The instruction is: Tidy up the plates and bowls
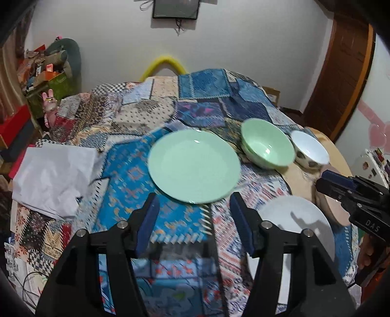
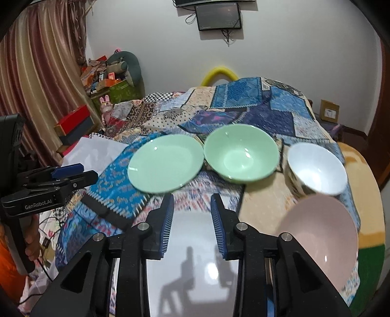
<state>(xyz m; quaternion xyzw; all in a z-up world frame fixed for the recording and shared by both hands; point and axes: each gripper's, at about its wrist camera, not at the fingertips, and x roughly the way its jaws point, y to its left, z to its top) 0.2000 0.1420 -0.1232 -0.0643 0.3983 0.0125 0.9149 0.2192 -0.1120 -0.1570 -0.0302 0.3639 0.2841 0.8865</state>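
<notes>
White plate lies under the right hand-held gripper, fingers apart, empty; left hand-held gripper likewise apart, empty.

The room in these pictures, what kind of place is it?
Probably a lived-in room at home, not a kitchen or a lab. The dishes lie on a patchwork cloth, a curtain hangs at the side, a small screen is on the wall, and boxes fill a corner.

Both left tongs and right tongs gape, empty.
</notes>
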